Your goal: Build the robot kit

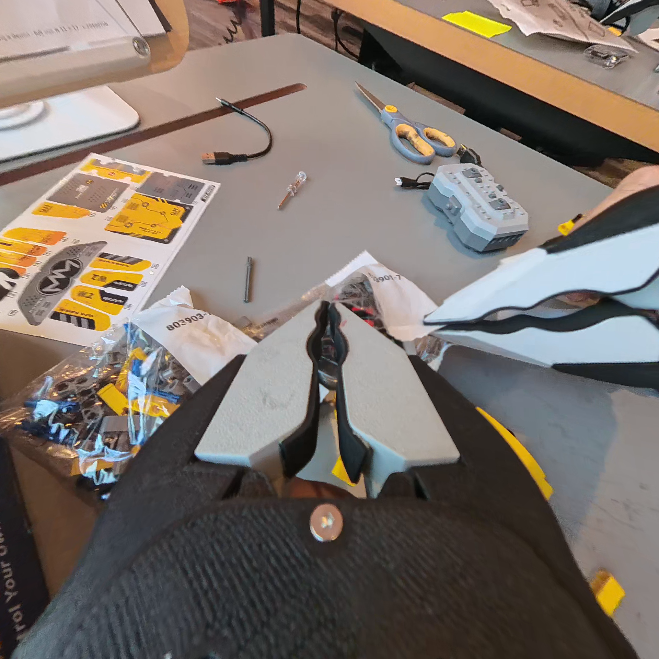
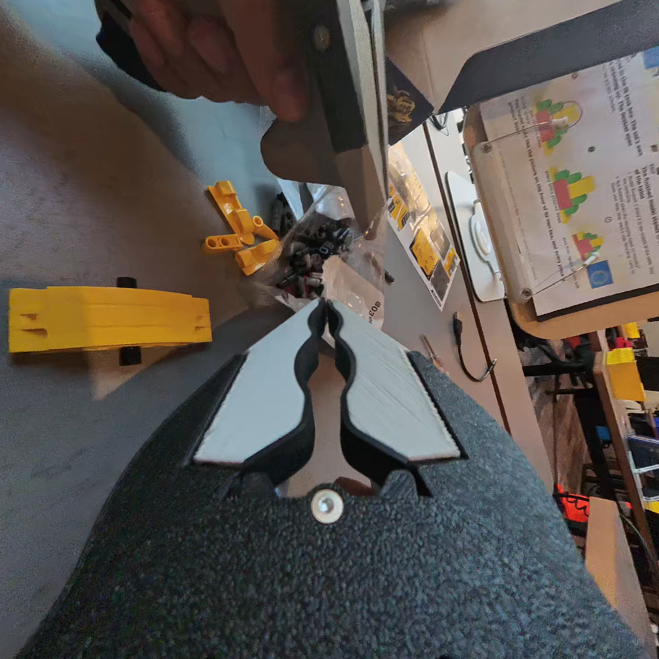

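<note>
A clear plastic bag point(image 1: 392, 296) with a white label holds small black and red parts. My left gripper point(image 1: 325, 306) is shut on the bag's clear film, which shows between its pads. My right gripper point(image 1: 428, 321) comes in from the right and is shut on the bag's white labelled edge. In the right wrist view my right gripper point(image 2: 325, 303) pinches that edge of the bag point(image 2: 321, 246). One finger point(image 2: 360, 171) of the left gripper comes down onto the bag from above, with a hand behind it.
A second bag point(image 1: 89, 403) of blue, yellow and grey parts lies at the left, by a sticker sheet point(image 1: 100, 242). On the grey table point(image 1: 321, 221) lie scissors point(image 1: 417, 132), a grey box point(image 1: 478, 207), a cable point(image 1: 246, 142), a small screwdriver point(image 1: 292, 189) and a pin point(image 1: 248, 280). Yellow parts point(image 2: 239, 224) and a large yellow piece point(image 2: 107, 317) lie nearby. The gap from one gripper's tips to the other's is roughly 6 cm. The pin point(image 1: 248, 280) lies around 9 cm away from my left fingertips.
</note>
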Available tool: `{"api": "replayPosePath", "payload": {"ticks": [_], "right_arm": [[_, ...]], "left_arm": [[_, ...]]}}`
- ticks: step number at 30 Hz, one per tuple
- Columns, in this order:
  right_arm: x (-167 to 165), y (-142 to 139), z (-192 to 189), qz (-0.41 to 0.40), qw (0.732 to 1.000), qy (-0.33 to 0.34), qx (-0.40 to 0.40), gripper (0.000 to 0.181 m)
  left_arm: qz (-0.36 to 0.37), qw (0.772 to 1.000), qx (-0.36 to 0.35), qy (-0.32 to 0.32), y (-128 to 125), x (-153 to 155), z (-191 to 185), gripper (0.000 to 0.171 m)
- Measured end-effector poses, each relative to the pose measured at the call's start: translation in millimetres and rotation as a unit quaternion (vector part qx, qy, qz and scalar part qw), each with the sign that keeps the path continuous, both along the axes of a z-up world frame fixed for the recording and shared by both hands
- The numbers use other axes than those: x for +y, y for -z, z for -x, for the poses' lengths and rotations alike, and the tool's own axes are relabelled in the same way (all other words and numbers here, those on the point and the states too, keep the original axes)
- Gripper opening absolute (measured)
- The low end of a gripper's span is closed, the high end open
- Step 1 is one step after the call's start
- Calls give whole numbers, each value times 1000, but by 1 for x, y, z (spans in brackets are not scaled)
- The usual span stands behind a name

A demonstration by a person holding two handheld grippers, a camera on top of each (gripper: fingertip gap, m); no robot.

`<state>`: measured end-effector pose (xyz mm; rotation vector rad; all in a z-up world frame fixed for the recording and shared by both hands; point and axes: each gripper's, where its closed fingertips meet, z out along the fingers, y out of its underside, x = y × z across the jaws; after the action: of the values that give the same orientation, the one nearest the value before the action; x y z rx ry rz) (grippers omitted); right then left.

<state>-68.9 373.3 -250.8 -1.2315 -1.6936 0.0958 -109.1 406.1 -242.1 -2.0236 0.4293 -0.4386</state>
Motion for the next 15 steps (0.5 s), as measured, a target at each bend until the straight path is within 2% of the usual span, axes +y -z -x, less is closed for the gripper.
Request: {"api": "replayPosePath", "payload": {"ticks": [3, 6, 9, 12, 15], "right_arm": [[8, -14, 1, 54, 997, 31, 52, 0], [25, -29, -6, 109, 985, 78, 106, 0], [35, -39, -10, 182, 968, 105, 136, 0], [44, -45, -16, 235, 953, 125, 145, 0], [48, -59, -23, 285, 937, 135, 149, 0]], "left_arm": [[-29, 1000, -5, -5, -11, 1, 1, 4], [-48, 998, -25, -21, -24, 3, 6, 25], [-89, 994, -32, -45, -41, 4, 14, 36], [-138, 987, -32, -75, -57, 5, 24, 34], [-156, 983, -49, -88, -67, 4, 29, 35]]}}
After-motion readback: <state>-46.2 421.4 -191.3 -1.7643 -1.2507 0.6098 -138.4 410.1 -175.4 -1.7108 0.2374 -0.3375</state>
